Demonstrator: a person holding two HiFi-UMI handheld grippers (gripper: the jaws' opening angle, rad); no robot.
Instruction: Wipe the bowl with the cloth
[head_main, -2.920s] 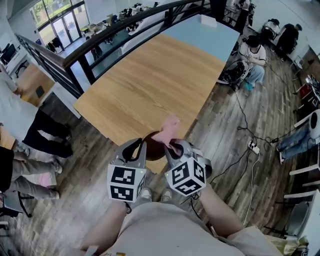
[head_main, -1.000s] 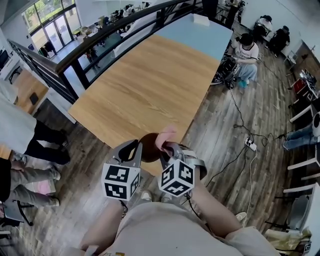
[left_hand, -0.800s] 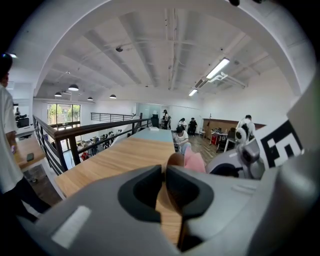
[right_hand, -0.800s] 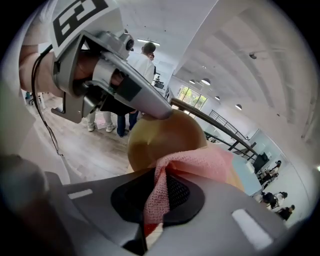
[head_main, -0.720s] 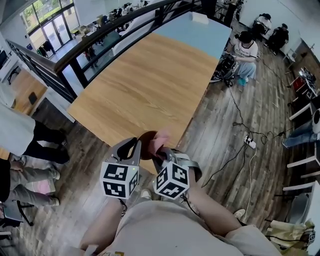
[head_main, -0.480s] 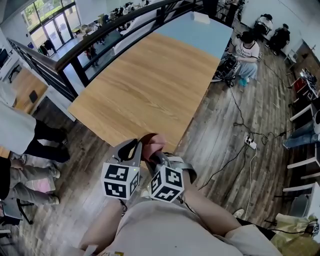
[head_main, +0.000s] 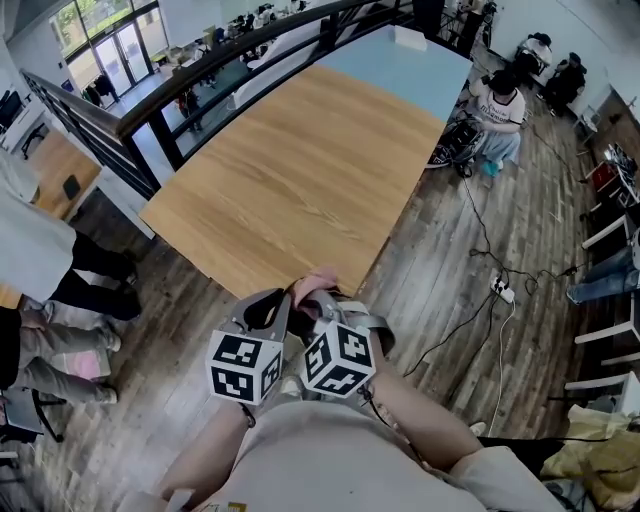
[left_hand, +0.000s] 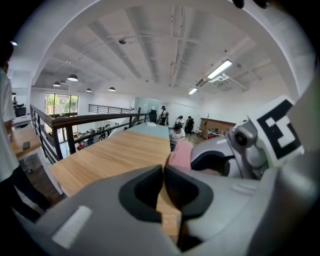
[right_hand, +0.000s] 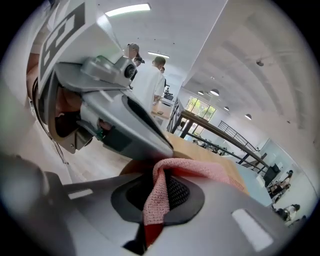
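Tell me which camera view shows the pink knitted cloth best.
The right gripper view: the pink knitted cloth fills the middle, pinched in the right gripper, its weave plain. The head view shows only a small pink tuft; the left gripper view shows only a pink edge beside the right gripper.

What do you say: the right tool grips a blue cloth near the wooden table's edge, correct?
Not quite: the cloth is pink, not blue, as the right gripper view shows. The right tool does grip it near the wooden table's edge.
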